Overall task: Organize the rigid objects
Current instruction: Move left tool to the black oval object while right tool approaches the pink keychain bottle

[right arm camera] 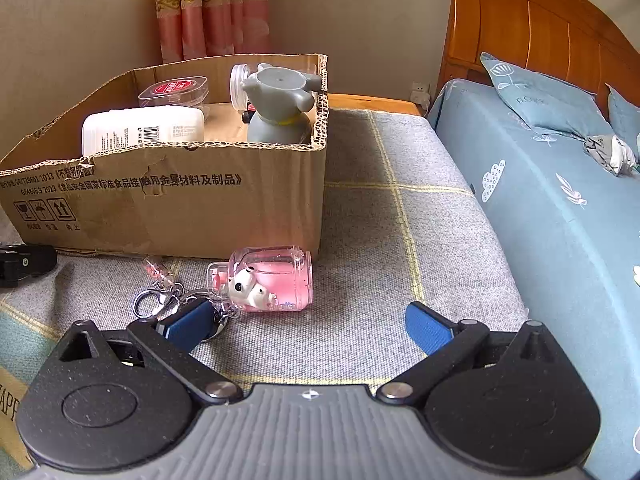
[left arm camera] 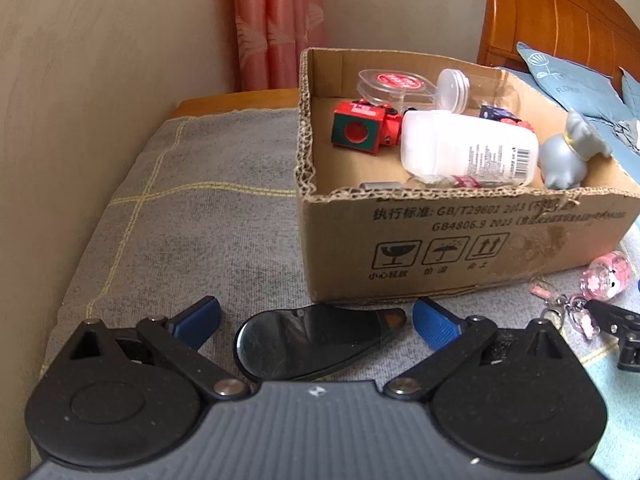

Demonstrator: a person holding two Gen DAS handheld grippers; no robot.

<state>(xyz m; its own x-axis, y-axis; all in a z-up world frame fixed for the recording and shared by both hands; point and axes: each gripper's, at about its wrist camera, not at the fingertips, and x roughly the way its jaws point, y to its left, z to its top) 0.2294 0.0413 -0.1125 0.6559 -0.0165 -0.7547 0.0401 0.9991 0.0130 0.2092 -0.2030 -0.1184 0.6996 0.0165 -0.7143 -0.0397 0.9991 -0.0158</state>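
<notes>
A cardboard box stands on a grey blanket. It holds a white bottle, a red and green toy, a clear round case and a grey figurine. My left gripper is open, its fingers either side of a black glossy teardrop object lying on the blanket. My right gripper is open, just short of a pink keychain bottle with a white dog charm; the left finger touches its key rings.
A blue-sheeted bed with pillows and a wooden headboard runs along the right. Pink curtains and a beige wall stand behind. The right gripper's tip shows at the left view's right edge.
</notes>
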